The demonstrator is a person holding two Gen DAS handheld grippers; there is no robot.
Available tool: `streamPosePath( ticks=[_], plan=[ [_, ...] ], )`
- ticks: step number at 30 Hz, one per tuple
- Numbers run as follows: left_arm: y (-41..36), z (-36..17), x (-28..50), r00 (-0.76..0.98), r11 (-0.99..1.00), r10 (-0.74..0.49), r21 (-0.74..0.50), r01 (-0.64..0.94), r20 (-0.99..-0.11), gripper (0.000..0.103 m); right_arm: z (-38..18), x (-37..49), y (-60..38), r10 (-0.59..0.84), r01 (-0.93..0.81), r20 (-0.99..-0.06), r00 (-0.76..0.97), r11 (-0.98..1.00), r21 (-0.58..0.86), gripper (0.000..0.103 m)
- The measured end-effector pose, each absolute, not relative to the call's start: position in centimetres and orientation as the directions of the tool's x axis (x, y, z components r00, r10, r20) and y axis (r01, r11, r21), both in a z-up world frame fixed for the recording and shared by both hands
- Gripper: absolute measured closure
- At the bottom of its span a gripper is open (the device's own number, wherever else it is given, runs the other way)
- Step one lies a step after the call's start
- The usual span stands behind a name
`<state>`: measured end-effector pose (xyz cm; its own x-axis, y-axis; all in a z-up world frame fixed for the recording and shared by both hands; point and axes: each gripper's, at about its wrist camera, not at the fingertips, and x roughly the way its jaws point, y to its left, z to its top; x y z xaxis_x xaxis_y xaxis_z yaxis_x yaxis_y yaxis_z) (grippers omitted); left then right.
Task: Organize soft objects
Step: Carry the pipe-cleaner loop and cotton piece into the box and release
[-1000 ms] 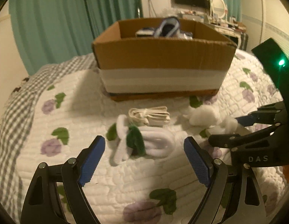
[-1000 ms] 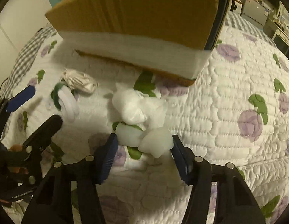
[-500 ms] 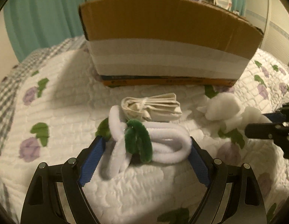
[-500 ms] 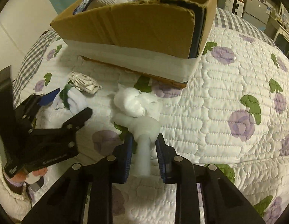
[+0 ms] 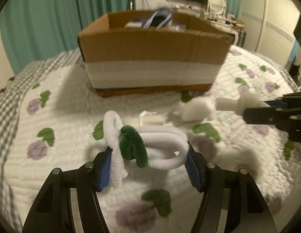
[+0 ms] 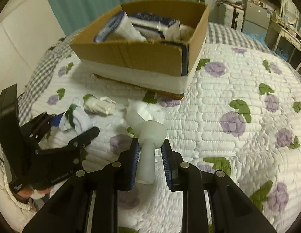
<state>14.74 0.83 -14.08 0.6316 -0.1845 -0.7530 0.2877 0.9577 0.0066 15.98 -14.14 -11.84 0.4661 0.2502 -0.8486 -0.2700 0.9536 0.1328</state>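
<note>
My left gripper [image 5: 148,167] is shut on a bundle of white and green fuzzy loops [image 5: 148,145] and holds it above the quilt. It also shows in the right wrist view [image 6: 76,119]. My right gripper [image 6: 150,165] is shut on a white mushroom-shaped soft piece [image 6: 150,136], raised off the bed; the piece also shows in the left wrist view [image 5: 239,103]. A cardboard box [image 5: 154,46] with a white band stands behind, holding several soft items [image 6: 129,29].
A folded cream cloth bundle [image 6: 100,105] and a white cotton clump [image 6: 144,108] lie on the flowered quilt [image 6: 237,136] in front of the box. Teal curtains [image 5: 43,19] hang behind; furniture stands at the far right [image 6: 282,19].
Both grippers have lifted with their catches. The left has closed on the fuzzy loops and pulled back from the box; the right has raised the white piece higher.
</note>
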Motion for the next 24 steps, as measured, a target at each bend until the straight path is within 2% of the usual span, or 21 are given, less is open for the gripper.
streamPosePath(
  ticks=[12, 24],
  plan=[
    [2.1, -5.1, 10.2, 0.741, 0.964, -0.216, -0.016, 0.267, -0.636, 0.040, -3.7, 11.5, -13.4, 0.282, -0.285, -0.676, 0.680, 0.952, 0.111, 0.080],
    [1.7, 3.7, 11.6, 0.848, 0.969, -0.191, 0.045, 0.244, -0.495, 0.040, 5.5, 14.5, -13.1, 0.335, -0.344, -0.537, 0.774, 0.935, 0.087, 0.080]
  ],
)
